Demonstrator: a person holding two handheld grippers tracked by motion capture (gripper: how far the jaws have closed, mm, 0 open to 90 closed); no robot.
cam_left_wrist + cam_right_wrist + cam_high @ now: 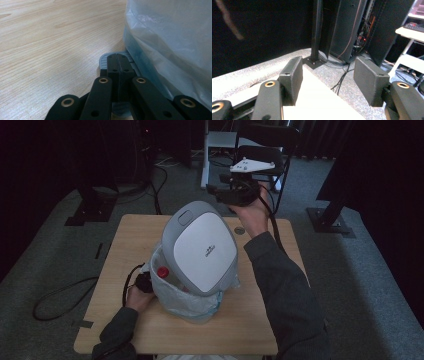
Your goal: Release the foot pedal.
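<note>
Grey pedal [117, 58] pinned, lid [202, 247] raised – table [260, 320].

Grey-and-white bin lid [202, 245], pale blue liner [187, 302] (translucent), light wood-grain table [260, 320], black tongs [117, 65]

Small dark logo printed on the white panel of the bin lid [202, 247], too tiny and blurred to read; no other legible text anywhere.
</note>
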